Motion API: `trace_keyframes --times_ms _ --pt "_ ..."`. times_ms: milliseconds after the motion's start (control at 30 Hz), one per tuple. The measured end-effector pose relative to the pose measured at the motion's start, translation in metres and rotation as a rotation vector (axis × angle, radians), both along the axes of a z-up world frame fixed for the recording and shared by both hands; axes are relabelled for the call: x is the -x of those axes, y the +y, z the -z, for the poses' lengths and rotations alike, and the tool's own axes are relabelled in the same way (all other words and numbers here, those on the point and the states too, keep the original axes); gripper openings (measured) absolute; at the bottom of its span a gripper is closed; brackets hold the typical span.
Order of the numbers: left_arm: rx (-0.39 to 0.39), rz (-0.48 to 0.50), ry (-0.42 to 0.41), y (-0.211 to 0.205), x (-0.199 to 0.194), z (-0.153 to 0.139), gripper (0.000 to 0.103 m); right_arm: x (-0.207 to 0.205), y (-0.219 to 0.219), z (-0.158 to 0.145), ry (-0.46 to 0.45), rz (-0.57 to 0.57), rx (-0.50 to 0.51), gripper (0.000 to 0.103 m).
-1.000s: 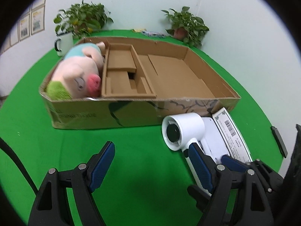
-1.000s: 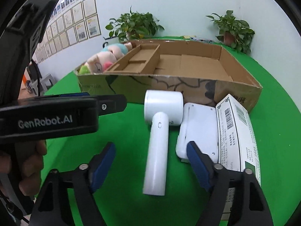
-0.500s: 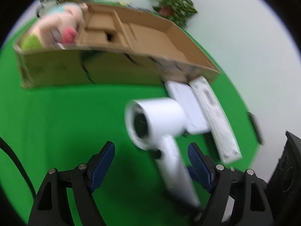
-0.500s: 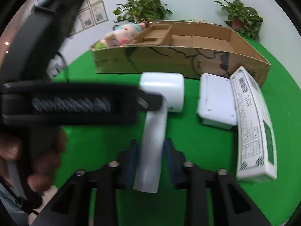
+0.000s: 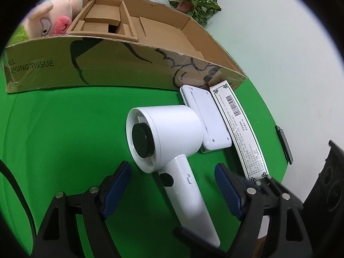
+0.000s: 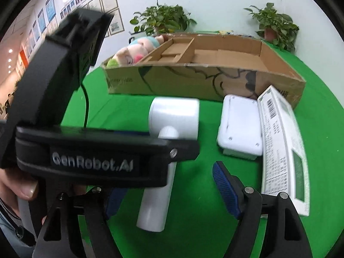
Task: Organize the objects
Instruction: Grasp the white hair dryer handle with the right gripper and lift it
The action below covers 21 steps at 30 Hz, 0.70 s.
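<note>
Green table (image 5: 64, 129) carries cardboard box (image 5: 120, 64), hair dryer (image 5: 172, 133), white case (image 5: 206, 116), long carton (image 5: 238, 124).

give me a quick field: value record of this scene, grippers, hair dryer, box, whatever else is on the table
surface: green table
left gripper: open, fingers either side of the hair dryer handle, not clamped
right gripper: open, handle between its fingers
hair dryer: white, lying on the table in front of the box
cardboard box: open top, cardboard insert inside, right part bare
plush pig: in the box's left end
white case: flat, right of the dryer
long white carton: barcode label, beside the case
</note>
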<state>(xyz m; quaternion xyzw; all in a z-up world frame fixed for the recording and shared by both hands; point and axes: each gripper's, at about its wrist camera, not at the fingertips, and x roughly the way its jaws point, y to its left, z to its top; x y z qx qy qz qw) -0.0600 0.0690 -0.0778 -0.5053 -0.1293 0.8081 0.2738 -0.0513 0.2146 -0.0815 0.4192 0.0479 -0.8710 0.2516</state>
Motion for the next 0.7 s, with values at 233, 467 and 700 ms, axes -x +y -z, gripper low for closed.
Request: trace_keyframes --times_ms 233,467,700 --pt "-0.008 0.003 -0.016 -0.002 0.006 0.001 0.077 0.005 0.0 0.012 -0.047 0.015 -0.008 0.07" --pt "-0.044 0.021 -0.041 -0.003 0.008 0.003 0.077 0.006 -0.006 0.019 -0.055 0.008 -0.047 0.05" --pt "-0.069 0.019 -0.058 -0.009 0.006 0.005 0.071 -0.004 -0.019 0.017 -0.035 -0.008 -0.085 0.028"
